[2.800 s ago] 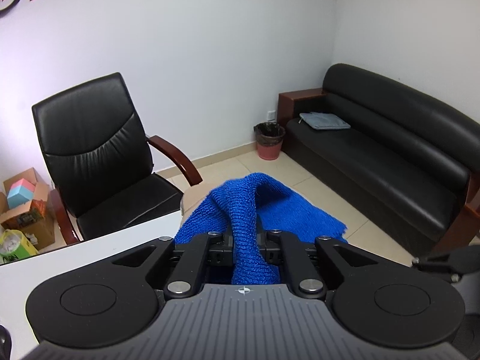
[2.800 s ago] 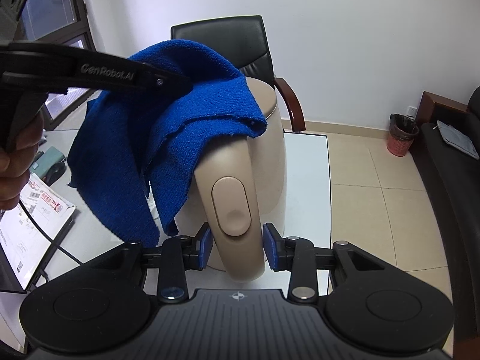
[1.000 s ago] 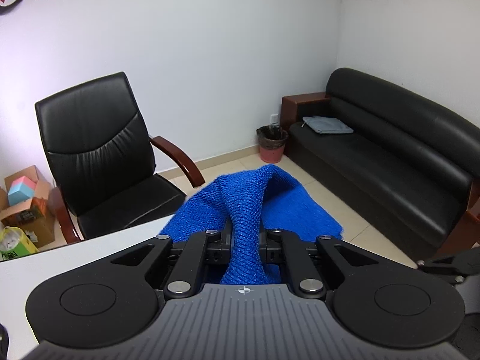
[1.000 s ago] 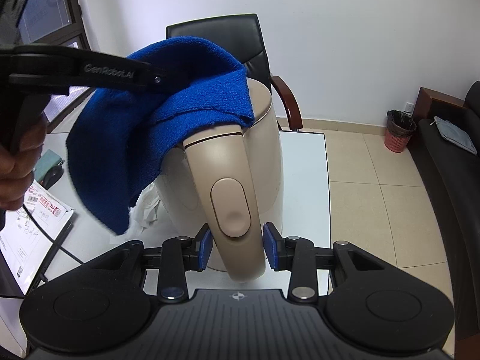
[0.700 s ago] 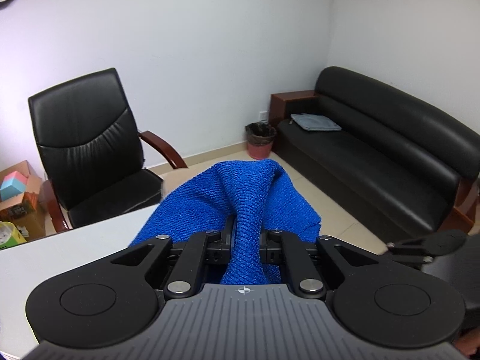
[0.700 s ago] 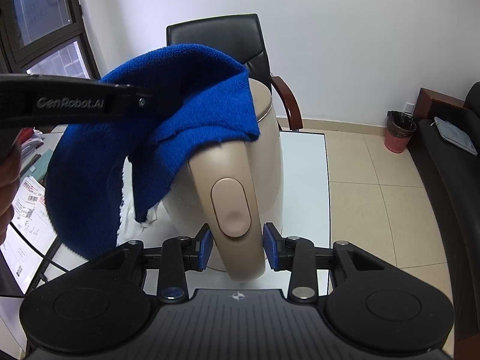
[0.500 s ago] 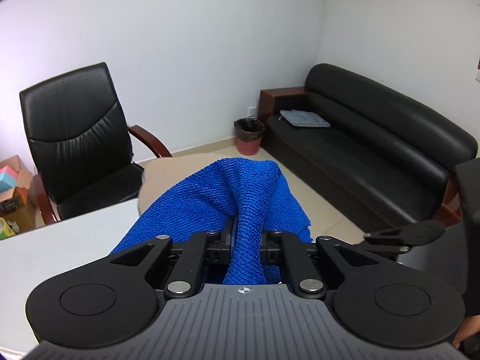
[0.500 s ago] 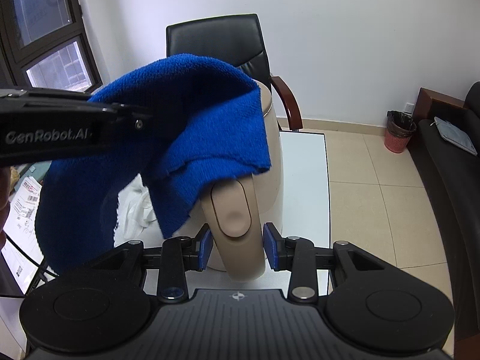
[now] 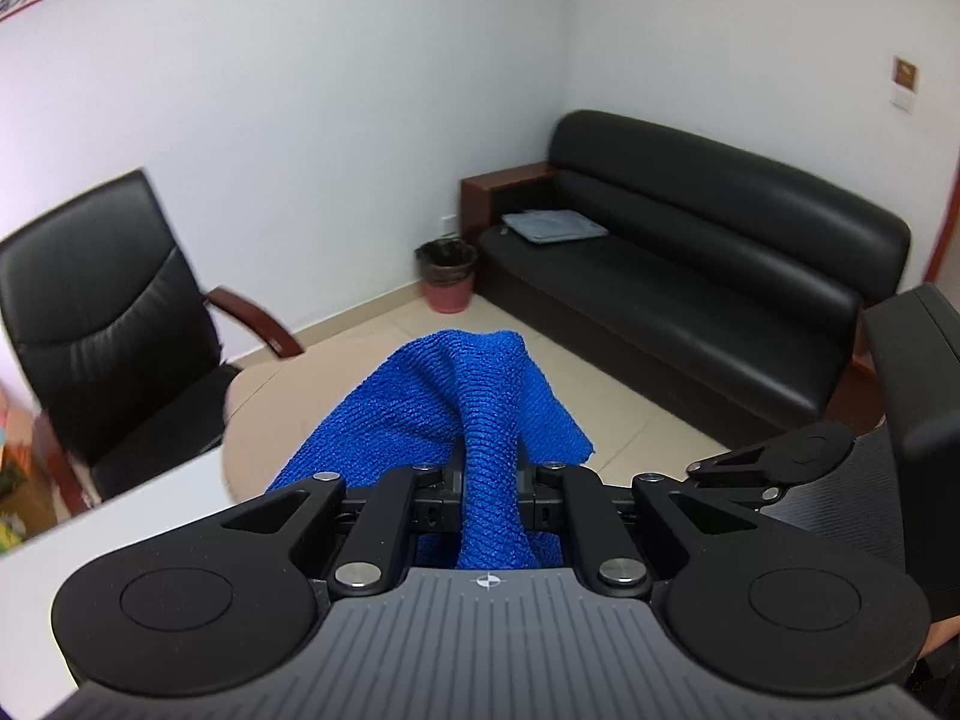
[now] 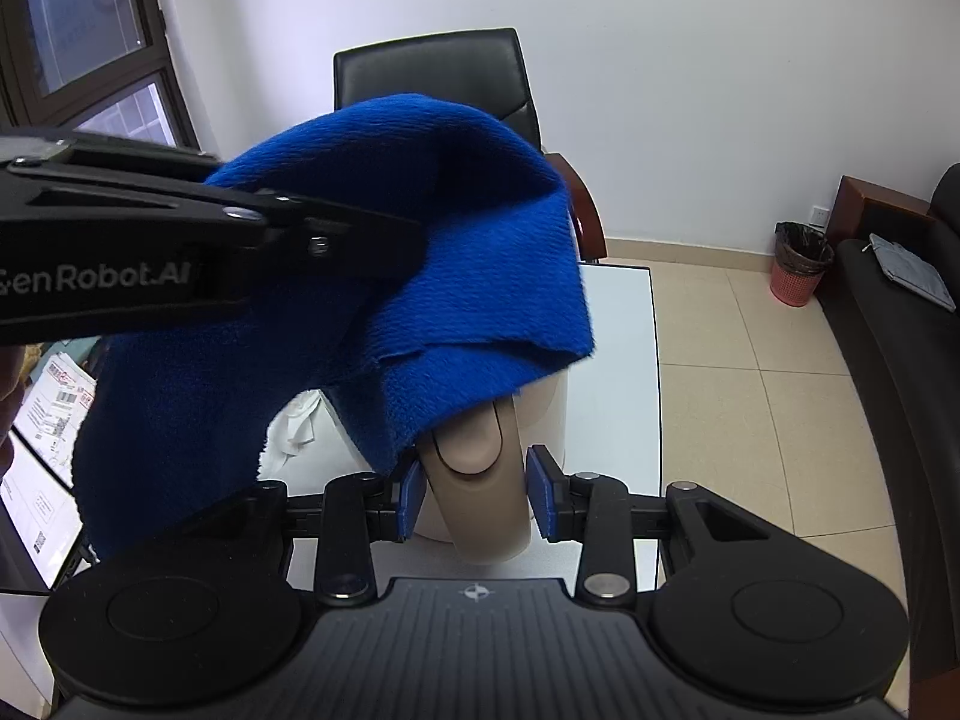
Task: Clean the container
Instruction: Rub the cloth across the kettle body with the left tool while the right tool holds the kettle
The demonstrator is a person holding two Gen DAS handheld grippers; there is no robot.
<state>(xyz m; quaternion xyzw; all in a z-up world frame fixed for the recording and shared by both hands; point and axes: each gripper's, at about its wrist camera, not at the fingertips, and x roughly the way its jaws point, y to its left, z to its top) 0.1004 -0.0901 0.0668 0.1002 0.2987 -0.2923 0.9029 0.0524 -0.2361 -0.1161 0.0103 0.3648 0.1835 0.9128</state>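
A beige kettle (image 10: 480, 498) stands on the white table (image 10: 618, 324). My right gripper (image 10: 474, 495) is shut on the kettle's handle. My left gripper (image 9: 489, 492) is shut on a blue cloth (image 9: 444, 408) and holds it draped over the kettle's lid (image 9: 258, 420). In the right wrist view the left gripper (image 10: 372, 240) comes in from the left, and the blue cloth (image 10: 420, 276) hides the kettle's top and most of its body.
A black office chair (image 10: 438, 72) stands behind the table. A black sofa (image 9: 690, 276) and a red bin (image 10: 801, 264) are to the right. Papers (image 10: 54, 408) and a white crumpled cloth (image 10: 300, 432) lie left of the kettle.
My left gripper has swept the blue cloth across the kettle's top toward the right gripper; the cloth now covers the top of the handle. The right gripper has kept still on the handle.
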